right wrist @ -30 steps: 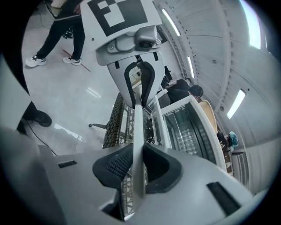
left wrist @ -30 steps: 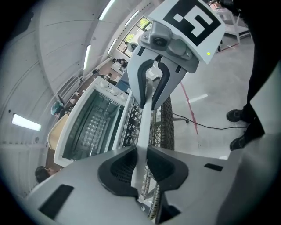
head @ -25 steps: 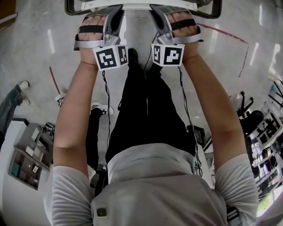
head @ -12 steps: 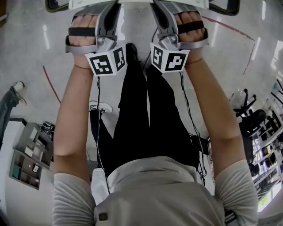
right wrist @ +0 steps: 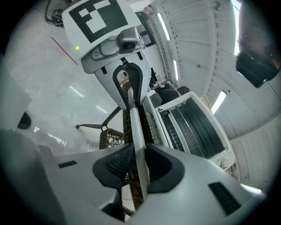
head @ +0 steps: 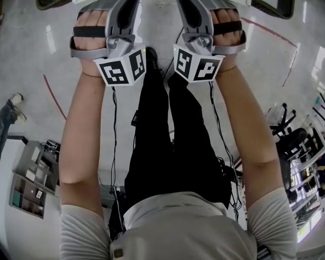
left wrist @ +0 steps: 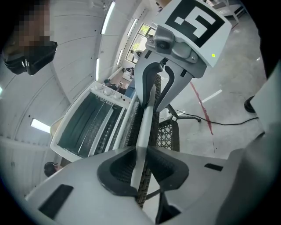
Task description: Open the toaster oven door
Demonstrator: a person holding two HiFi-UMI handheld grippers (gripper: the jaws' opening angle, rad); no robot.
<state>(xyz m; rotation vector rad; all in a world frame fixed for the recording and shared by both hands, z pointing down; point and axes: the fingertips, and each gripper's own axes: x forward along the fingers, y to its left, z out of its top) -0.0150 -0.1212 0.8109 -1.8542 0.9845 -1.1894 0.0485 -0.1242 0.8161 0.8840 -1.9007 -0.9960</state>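
Note:
The toaster oven door's pale handle bar [left wrist: 147, 115] runs straight between my left gripper's [left wrist: 141, 165] dark pads, which press on it. My right gripper [right wrist: 139, 165] clamps the same bar [right wrist: 135, 112] further along. Each gripper view shows the other gripper on the bar. Beyond the bar the oven cavity [left wrist: 85, 127] stands open, its wire racks [right wrist: 193, 127] showing. In the head view both grippers, left [head: 126, 9] and right [head: 189, 9], reach side by side to the top edge, where only the door's dark corners [head: 274, 5] show.
A brown wicker chair [left wrist: 169, 134] stands below the door. Cables trail over the grey floor [head: 35, 56] by the person's legs. A low shelf unit [head: 33, 177] sits at the left and cluttered racks [head: 304, 172] at the right. Red tape lines mark the floor.
Both grippers have sunk together with the handle bar in them, and the door has swung further down. In the head view most of the door has slid off the top edge.

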